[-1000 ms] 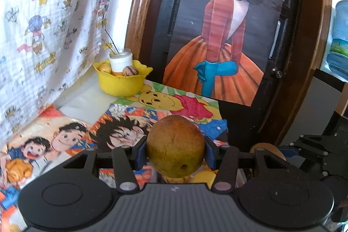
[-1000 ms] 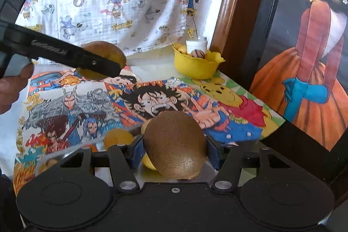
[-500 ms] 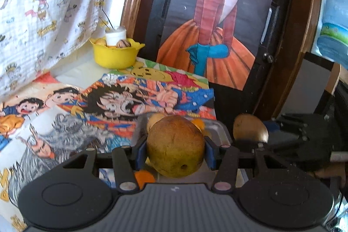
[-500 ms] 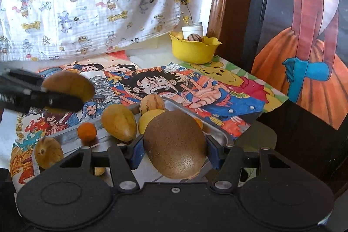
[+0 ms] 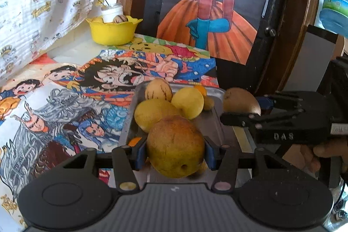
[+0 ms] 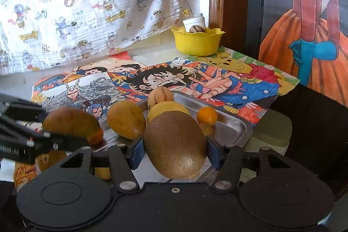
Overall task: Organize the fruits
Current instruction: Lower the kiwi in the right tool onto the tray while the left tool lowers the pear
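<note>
My left gripper (image 5: pixel 175 156) is shut on a yellow-brown pear-like fruit (image 5: pixel 174 145), low over the near end of a metal tray (image 5: pixel 217 121). My right gripper (image 6: pixel 175 151) is shut on a brown kiwi (image 6: pixel 175 145), above the tray's (image 6: pixel 230 125) near edge. Several fruits lie in the tray: a striped one (image 5: pixel 158 89), two yellow ones (image 5: pixel 189 100), a small orange one (image 6: pixel 207 115) and a mango-like one (image 6: pixel 126 119). In the right wrist view the left gripper's fruit (image 6: pixel 69 121) shows at the left. The kiwi (image 5: pixel 241 100) appears at the right of the left wrist view.
A yellow bowl (image 6: pixel 198 40) with a white jar and a striped fruit stands at the back by a wooden door frame. Cartoon posters (image 5: pixel 65 101) cover the table, and the tray lies near their right edge. A printed cloth hangs behind. A hand (image 5: pixel 304 156) holds the right gripper.
Both grippers have sunk toward the tray with their fruit still held. The left one has swung over the tray's near end, and the tray's fruits have come into its view.
</note>
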`<state>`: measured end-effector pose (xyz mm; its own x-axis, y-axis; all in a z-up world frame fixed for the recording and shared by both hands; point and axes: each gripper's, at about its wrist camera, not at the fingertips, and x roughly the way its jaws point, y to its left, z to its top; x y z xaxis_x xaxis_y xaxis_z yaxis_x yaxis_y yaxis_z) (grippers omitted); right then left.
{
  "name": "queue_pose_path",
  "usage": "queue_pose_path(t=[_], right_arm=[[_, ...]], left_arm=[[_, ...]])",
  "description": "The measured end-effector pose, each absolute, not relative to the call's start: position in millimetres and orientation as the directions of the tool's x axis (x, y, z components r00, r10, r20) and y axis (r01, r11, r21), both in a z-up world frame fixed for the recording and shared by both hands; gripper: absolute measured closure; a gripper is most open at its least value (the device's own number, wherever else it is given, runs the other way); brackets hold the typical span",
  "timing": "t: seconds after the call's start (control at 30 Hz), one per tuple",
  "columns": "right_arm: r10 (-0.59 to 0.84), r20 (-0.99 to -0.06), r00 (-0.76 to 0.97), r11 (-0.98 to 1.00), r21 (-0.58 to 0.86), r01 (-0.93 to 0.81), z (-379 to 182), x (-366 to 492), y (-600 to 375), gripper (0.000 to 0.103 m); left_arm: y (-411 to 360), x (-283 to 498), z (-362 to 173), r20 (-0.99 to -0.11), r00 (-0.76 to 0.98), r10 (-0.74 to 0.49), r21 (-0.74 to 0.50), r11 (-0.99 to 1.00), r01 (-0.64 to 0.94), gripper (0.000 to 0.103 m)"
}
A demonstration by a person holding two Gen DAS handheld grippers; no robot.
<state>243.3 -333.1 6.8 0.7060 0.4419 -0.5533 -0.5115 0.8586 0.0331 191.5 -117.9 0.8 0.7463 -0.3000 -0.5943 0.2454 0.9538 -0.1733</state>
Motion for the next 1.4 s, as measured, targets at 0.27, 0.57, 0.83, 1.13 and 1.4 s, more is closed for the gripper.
queue_pose_path(t=[0.27, 0.57, 0.83, 1.13, 1.4], right_arm=[[0.45, -0.56, 0.696, 0.865, 0.081, -0.495, -3.2, 247.4, -333.0, 0.043], [0.46, -0.556, 0.692, 0.866, 0.109, -0.488, -8.2, 247.1, -331.0, 0.043], [0.456, -0.567, 0.686, 0.873, 0.135, -0.469, -13.6, 247.3, -331.6, 0.043], [0.453, -0.573, 0.683, 0.877, 0.149, -0.457, -18.3, 248.3, -329.9, 0.043], [0.453, -0.583, 0.675, 0.88, 0.169, -0.444, -22.0, 248.8, -330.9, 0.043]], left_arm=[[-118.8, 192.5, -8.5, -0.618, 0.728, -0.297, -0.179, 0.955, 0.237, 0.047], [-117.0, 194.2, -11.3, -0.623, 0.726, -0.291, -0.19, 0.957, 0.221, 0.047], [-117.1, 194.1, -13.0, -0.624, 0.726, -0.289, -0.191, 0.957, 0.216, 0.047], [-116.1, 196.0, -15.9, -0.631, 0.721, -0.285, -0.199, 0.958, 0.205, 0.047], [-114.6, 197.6, -18.6, -0.637, 0.72, -0.274, -0.202, 0.961, 0.188, 0.047]])
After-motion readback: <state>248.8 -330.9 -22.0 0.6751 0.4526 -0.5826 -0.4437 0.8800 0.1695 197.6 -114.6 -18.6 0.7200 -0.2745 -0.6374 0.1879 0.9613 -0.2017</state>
